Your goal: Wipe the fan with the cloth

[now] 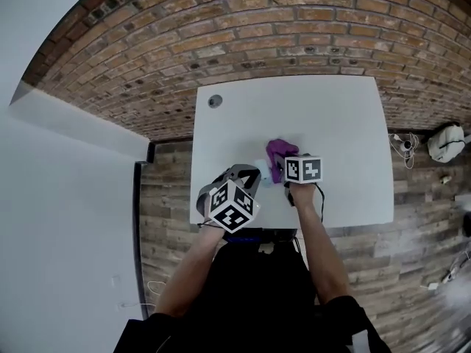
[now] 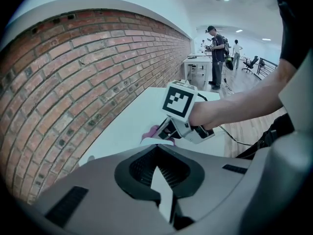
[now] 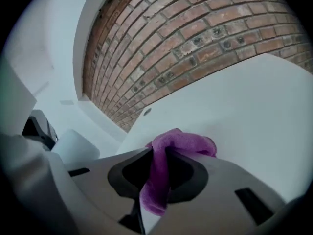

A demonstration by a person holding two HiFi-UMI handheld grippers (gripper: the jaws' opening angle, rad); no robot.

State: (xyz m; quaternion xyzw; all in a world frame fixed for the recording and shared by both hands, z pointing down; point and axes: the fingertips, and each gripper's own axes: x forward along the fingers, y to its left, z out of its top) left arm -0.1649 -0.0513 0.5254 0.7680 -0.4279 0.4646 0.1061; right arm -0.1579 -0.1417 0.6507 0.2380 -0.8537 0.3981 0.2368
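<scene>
Cloth (image 3: 159, 170): purple, fleecy, folded into thick strip; bunched past jaw tips, tail hanging down between jaws. Right gripper (image 3: 159, 153) clamped on it, over table (image 1: 331, 123), toward near edge; whether cloth touches tabletop unclear.

Fan (image 3: 73, 148): small, pale white, rounded body, just left of cloth; little of it shows. Left gripper (image 2: 157, 151) closed tight on thin white part of it.

Grippers near each other, fan between. Table white, grey round cap (image 1: 215, 101) at far left corner. Brick wall (image 1: 221, 20) behind.
</scene>
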